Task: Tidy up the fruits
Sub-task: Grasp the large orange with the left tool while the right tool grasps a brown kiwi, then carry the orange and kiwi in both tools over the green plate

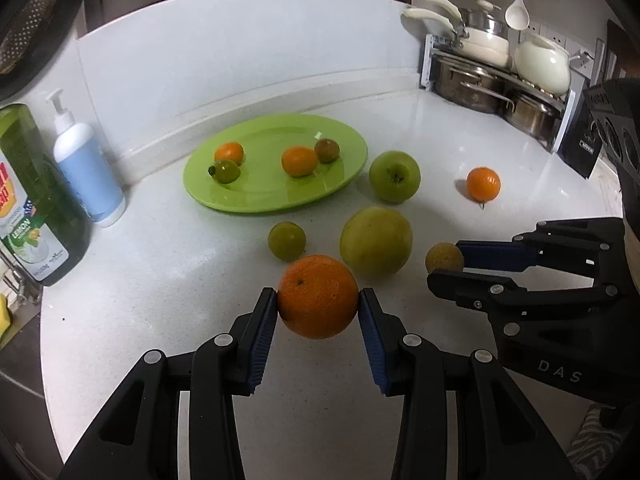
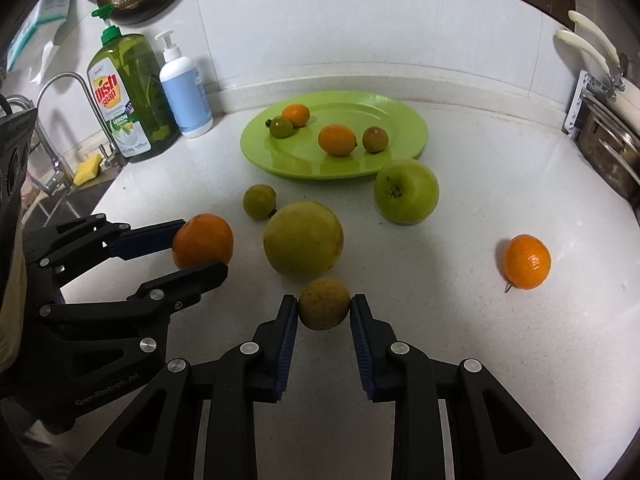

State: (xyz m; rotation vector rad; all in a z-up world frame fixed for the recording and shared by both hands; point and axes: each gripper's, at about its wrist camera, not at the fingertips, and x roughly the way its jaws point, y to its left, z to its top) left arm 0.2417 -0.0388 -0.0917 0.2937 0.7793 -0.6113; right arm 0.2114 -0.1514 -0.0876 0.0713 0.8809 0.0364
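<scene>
My left gripper [image 1: 319, 300] is shut on a big orange [image 1: 317, 297], also seen in the right wrist view [image 2: 203, 241]. My right gripper [image 2: 324, 307] is shut on a small brownish-yellow fruit [image 2: 324, 303], seen from the left wrist as well [image 1: 443, 257]. A green plate [image 1: 340, 132] at the back holds two small oranges and two small green-brown fruits. On the counter lie a large yellow-green fruit [image 1: 375, 241], a green apple [image 1: 394, 176], a small green fruit [image 1: 287, 240] and a small orange [image 1: 483, 183].
A dish soap bottle [image 2: 128, 96] and a white-blue pump bottle [image 2: 185, 88] stand at the back left, next to a faucet [image 2: 64, 80] and sink with a yellow sponge [image 2: 86, 168]. A rack of pots [image 1: 492, 76] stands at the back right.
</scene>
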